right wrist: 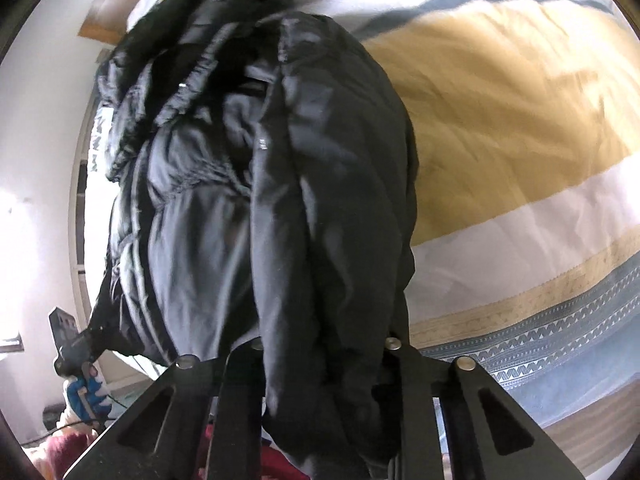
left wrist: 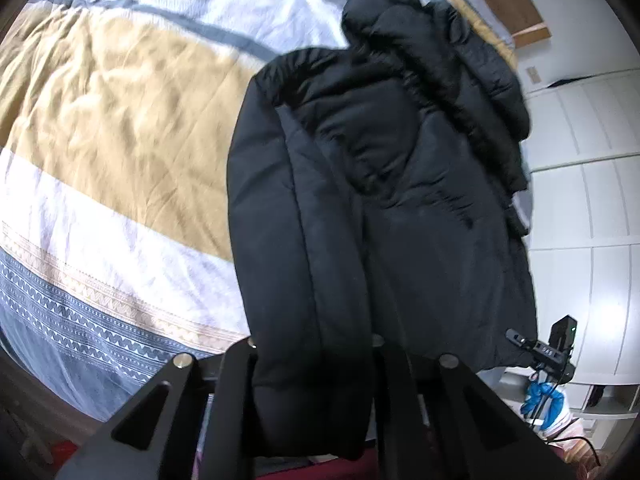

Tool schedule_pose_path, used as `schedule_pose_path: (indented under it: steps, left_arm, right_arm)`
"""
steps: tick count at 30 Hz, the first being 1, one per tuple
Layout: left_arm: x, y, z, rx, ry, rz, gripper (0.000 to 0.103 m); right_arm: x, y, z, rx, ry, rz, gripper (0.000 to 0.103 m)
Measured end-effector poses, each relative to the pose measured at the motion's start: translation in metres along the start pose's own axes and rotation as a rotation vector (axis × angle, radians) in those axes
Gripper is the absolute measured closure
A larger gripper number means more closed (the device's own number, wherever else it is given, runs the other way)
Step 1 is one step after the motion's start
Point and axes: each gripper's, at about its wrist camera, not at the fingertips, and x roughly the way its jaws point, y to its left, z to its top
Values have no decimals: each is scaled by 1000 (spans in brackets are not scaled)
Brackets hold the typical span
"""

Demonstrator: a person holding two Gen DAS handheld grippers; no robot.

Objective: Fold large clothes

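Left wrist view: the left gripper point(left wrist: 314, 392) sits at six o'clock, its two black fingers point(left wrist: 236, 396) closed on a thick padded edge of the black puffer jacket point(left wrist: 360, 200). From the grip the jacket runs up toward twelve and one o'clock, lying lengthwise on the striped bedspread point(left wrist: 112, 128), whose mustard, white and patterned blue-grey bands fill the frame from seven round to eleven o'clock. The jacket's bunched quilted part, perhaps a hood or sleeve, lies at one o'clock. At four o'clock the right gripper point(left wrist: 520, 340) is seen at the jacket's far lower corner, with a blue-gloved hand point(left wrist: 544, 400) below it. White cabinet doors point(left wrist: 592, 184) stand at three o'clock.

Right wrist view: the right gripper point(right wrist: 324, 396), at six o'clock, is clamped on a gathered fold of the same jacket point(right wrist: 280, 160), which rises through the centre to twelve o'clock. The bedspread point(right wrist: 520, 140) spreads from one to four o'clock. At eight o'clock the left gripper point(right wrist: 76, 348) meets the jacket's corner, a blue-gloved hand point(right wrist: 86, 394) beneath it.
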Motion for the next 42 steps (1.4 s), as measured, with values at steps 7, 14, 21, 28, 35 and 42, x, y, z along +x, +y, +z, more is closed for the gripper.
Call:
schedule_pose_path:
  steps: [7,14,21,28,35,42]
  left_arm:
    - [-31,-13,8,18,-66,-71,91]
    - [-71,-39,32,31,-173,-166,91]
    - [-107,-54,71,-2,-285,-233,91]
    - [-128,-69,100,-14,-348,-228,91]
    - [-143,-88,138,-29,-409,-184,91]
    - [-148,-104,184,-51,-431,-133,91]
  right_arm:
    - [-42,27,18,-71,-100,60,89]
    - [-86,42,33,-95,-209,120,89]
    - [-119,46,65,-34,-317,179,89]
    - [-143,57,98,-3,-379,206,89]
    - [-161,63,137,75,-443,273,89]
    - [-164,67,191,137,-453,291,89]
